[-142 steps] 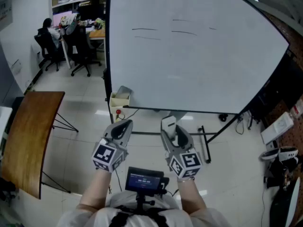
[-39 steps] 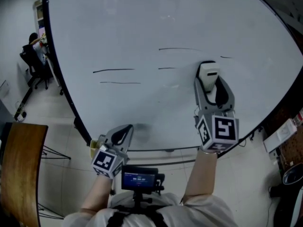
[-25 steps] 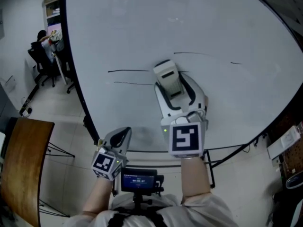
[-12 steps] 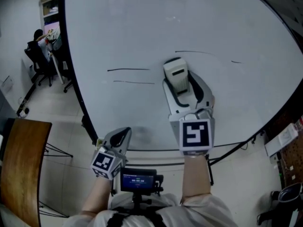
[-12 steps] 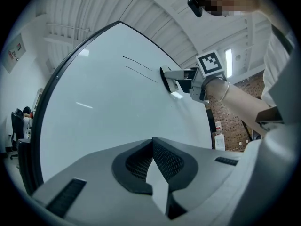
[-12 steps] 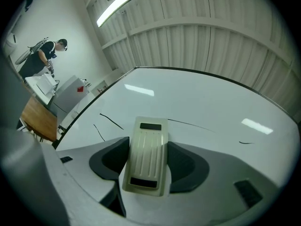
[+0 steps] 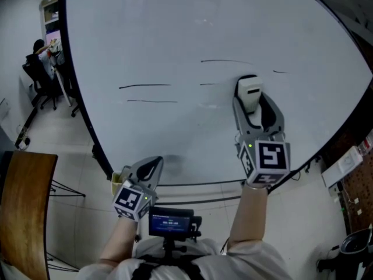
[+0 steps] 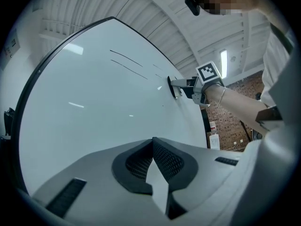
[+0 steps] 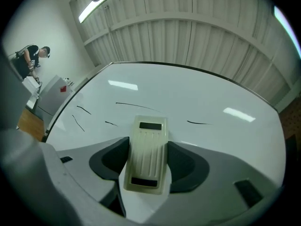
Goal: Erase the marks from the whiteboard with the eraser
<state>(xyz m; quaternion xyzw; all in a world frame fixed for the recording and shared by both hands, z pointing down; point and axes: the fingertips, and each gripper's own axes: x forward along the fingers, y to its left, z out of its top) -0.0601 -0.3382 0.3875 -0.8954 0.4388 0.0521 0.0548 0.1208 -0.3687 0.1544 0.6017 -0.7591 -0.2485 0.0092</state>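
While a brown wooden desk (image 7: 23, 209) and a seated person (image 7: 36, 50) sit well clear at far left, the left gripper (image 7: 152, 163) has its jaws closed on nothing. Several thin black marker lines (image 7: 144, 86) look unwiped on the large white whiteboard (image 7: 175, 34), where the right gripper (image 7: 252, 107) clamps the cream plastic eraser (image 7: 249, 90) in its jaws, unobstructed.

left tongs (image 7: 152, 162), right tongs (image 7: 252, 98): grey | cubes (image 7: 131, 200): black-white markers | sleeves (image 7: 263, 254): white
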